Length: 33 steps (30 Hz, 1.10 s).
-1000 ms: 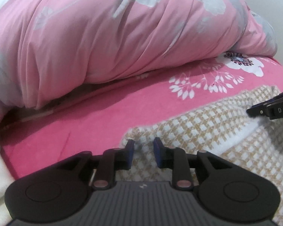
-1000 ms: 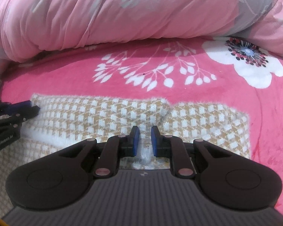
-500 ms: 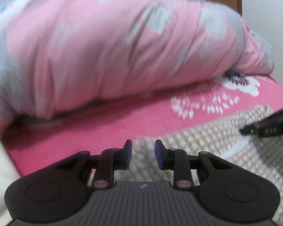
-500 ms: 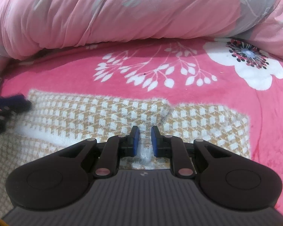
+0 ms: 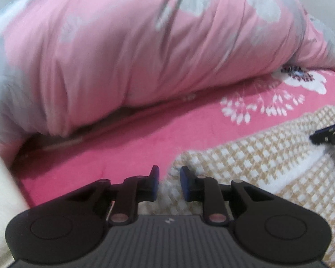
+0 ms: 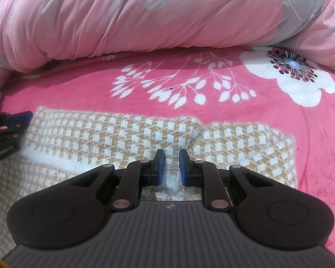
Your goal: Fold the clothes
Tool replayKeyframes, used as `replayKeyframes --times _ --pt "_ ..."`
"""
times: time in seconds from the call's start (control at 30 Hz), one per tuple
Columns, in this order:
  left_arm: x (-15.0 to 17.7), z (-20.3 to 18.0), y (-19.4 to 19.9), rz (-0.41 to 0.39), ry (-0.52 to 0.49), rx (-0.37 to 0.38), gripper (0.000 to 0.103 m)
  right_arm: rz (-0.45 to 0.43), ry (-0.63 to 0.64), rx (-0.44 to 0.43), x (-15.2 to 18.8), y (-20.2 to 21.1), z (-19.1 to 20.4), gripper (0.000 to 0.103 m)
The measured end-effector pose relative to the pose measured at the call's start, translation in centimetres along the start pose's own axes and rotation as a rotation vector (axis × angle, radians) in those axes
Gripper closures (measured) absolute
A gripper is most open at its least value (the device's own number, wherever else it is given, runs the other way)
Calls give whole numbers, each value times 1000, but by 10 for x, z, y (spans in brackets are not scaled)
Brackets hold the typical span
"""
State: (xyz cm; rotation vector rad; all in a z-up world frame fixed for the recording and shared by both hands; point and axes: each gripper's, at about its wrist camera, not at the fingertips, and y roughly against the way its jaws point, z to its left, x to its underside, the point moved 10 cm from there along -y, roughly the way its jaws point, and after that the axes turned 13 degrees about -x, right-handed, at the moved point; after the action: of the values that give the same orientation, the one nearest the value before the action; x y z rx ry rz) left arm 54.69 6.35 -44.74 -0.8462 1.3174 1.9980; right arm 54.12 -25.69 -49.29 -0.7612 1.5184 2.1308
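Note:
A tan-and-white checked knit garment (image 5: 256, 156) (image 6: 100, 138) lies flat on the pink floral bed sheet (image 6: 279, 111). My left gripper (image 5: 169, 174) sits at the garment's near left corner. Its jaws are closing, with the blurred fabric edge in the narrow gap between them. My right gripper (image 6: 172, 156) is shut on a raised white ridge of the same garment near its middle. Each gripper shows in the other's view: the right gripper (image 5: 328, 134) at the right edge, the left gripper (image 6: 9, 122) at the left edge.
A bulky pink duvet with grey flowers (image 5: 145, 44) (image 6: 167, 11) is piled across the back of the bed. A cream cloth (image 5: 0, 189) lies at the bed's left side. Bare pink sheet (image 5: 122, 145) runs between duvet and garment.
The left gripper tilted up and slid left, so the garment's corner now lies between its fingers instead of left of them; its gap narrowed slightly. The right gripper has not moved.

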Motion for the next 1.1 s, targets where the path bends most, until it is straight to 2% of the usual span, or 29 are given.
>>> replayKeyframes --times 0.1,0.13,0.3,0.77,0.87,0.97,1.1 --pt "-13 -3 14 -102 -15 3 80 -4 1 -2 1 0 0 89" --pt "-14 -9 15 -111 -33 14 80 -4 3 -2 1 0 0 89" --pt "-1 -28 3 -70 -105 24 88 -4 12 -6 1 0 0 89" --pt "3 -20 -5 -28 -15 106 88 -25 30 -35 2 1 -2 89" --pt "-7 -11 6 -33 8 116 81 -13 55 -35 -3 5 0 89" --pt "-18 -4 26 -97 -16 118 71 -26 68 -39 -13 23 6 88" --pt "-21 0 51 -127 -28 127 71 -38 82 -64 -10 48 17 88"
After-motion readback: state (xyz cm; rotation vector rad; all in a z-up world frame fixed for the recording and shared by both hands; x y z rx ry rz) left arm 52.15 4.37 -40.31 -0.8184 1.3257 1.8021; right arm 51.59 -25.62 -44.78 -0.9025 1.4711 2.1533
